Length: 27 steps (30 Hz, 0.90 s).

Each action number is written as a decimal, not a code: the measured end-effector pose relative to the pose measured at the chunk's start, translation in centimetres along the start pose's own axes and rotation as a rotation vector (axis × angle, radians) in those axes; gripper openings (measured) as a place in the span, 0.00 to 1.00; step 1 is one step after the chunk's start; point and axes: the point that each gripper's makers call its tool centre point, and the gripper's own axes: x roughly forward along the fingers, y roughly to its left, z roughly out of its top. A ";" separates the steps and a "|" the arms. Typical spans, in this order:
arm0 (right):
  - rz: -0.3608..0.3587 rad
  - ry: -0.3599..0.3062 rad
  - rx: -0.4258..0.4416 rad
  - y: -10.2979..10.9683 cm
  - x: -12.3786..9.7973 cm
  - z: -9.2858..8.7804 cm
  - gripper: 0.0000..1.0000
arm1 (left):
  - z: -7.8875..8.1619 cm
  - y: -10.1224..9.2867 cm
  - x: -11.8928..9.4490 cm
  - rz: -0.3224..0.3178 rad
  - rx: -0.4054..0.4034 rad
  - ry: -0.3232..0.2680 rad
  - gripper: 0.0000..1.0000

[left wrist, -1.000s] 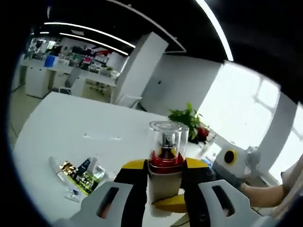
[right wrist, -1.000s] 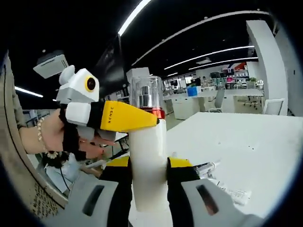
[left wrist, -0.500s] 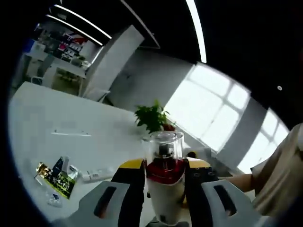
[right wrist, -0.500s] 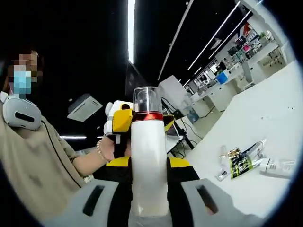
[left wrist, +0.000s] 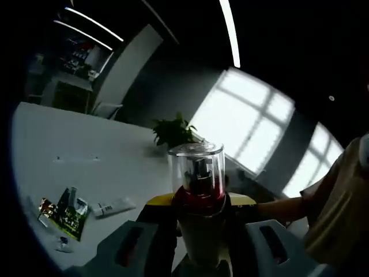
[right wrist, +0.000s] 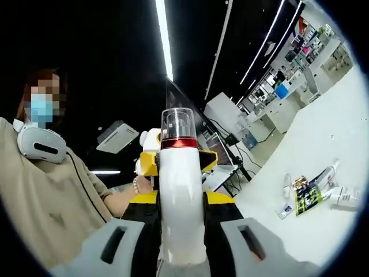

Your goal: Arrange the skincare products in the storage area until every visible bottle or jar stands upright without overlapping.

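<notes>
Two grippers: we see both on one white pump bottle (right wrist: pixel 181 208), held up off the table.
Right gripper (right wrist: pixel 181 231): its jaws are closed against the bottle's white body.
Left gripper (left wrist: pixel 199 231): its jaws are pressed in at the bottle's red collar (left wrist: pixel 199 199), under the clear cap (left wrist: pixel 196 167).
Bottle: upright between the right jaws, above the white table (right wrist: pixel 323 231).
Table: we make out a green sachet (right wrist: pixel 307 198) and a white tube (left wrist: pixel 112 206) lying flat.
Person: beige sleeve (left wrist: pixel 337 202) at one side.

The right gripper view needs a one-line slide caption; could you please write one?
Both grippers clamp a white pump bottle aloft, sachets on the table behind.
</notes>
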 end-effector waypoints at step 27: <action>-0.266 0.606 -0.501 -9.6 -3.3 -15.4 0.27 | -15.1 7.2 2.8 0.182 0.337 0.445 0.29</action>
